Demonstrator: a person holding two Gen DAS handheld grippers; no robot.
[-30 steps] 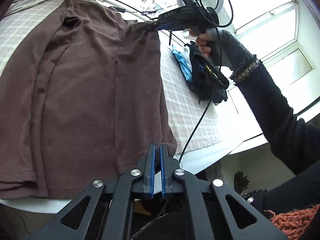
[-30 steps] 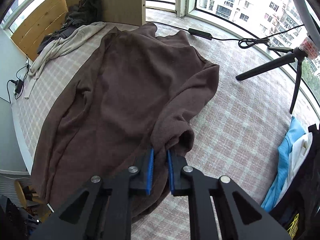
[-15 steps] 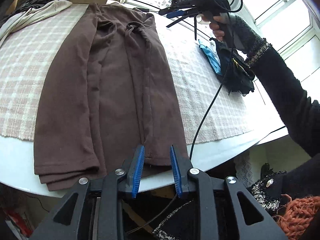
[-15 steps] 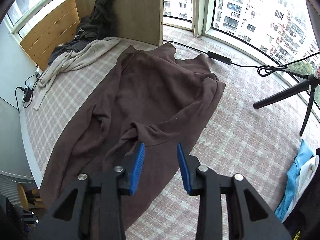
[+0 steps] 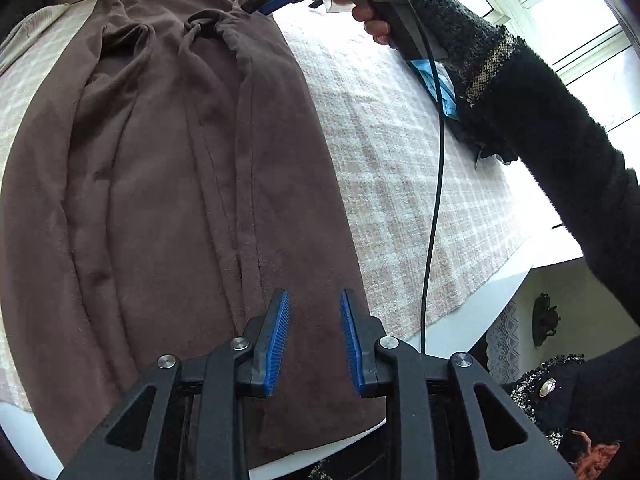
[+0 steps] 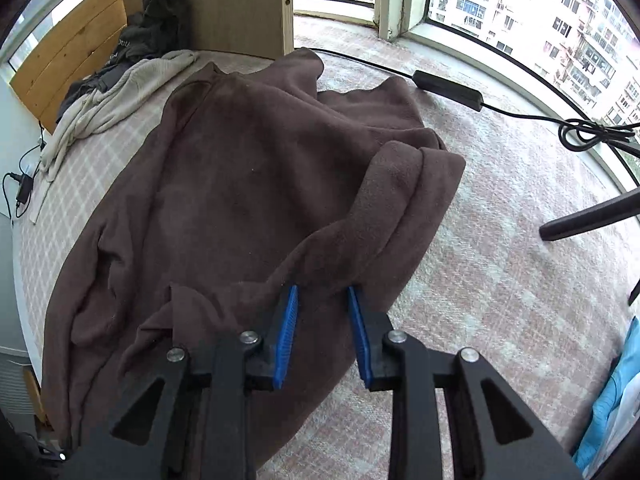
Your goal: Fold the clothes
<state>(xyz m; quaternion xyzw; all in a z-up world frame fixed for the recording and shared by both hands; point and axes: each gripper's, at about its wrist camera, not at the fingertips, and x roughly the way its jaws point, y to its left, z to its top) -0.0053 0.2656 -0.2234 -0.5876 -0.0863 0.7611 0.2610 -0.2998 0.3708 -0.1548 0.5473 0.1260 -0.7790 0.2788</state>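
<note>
- My left gripper [image 5: 312, 312] stands with its jaws apart and nothing pinched; its blue pads [image 5: 276, 344] hang just above the near hem of the brown garment [image 5: 192, 184]
- My right gripper [image 6: 322, 300] also has its jaws apart; a ridge of the brown cloth rises right at the pad tips, but whether the pads touch it I cannot tell, and they do not clamp it
- The brown garment lies lengthwise on the checked pink-and-white blanket [image 5: 400, 168], folded in on itself along its length, with long creases running down it; its near end hangs over the white table edge [image 5: 472, 316]
- From the right wrist camera the top end of the garment is bunched, with a thick folded lobe [image 6: 408, 184] on the right side
- In the left wrist view my right hand [image 5: 376, 12], in a dark knit sleeve [image 5: 540, 120], holds the right gripper over the garment's far end, and a black cable [image 5: 434, 200] hangs down from it
- A beige garment [image 6: 116, 100] and a dark one [image 6: 156, 20] lie heaped at the far left of the blanket, against a wooden board [image 6: 236, 4]
- A black power adapter [image 6: 448, 90] with its cord lies by the window, a tripod leg [image 6: 592, 220] reaches in from the right, and blue cloth [image 6: 612, 404] shows at the right edge
</note>
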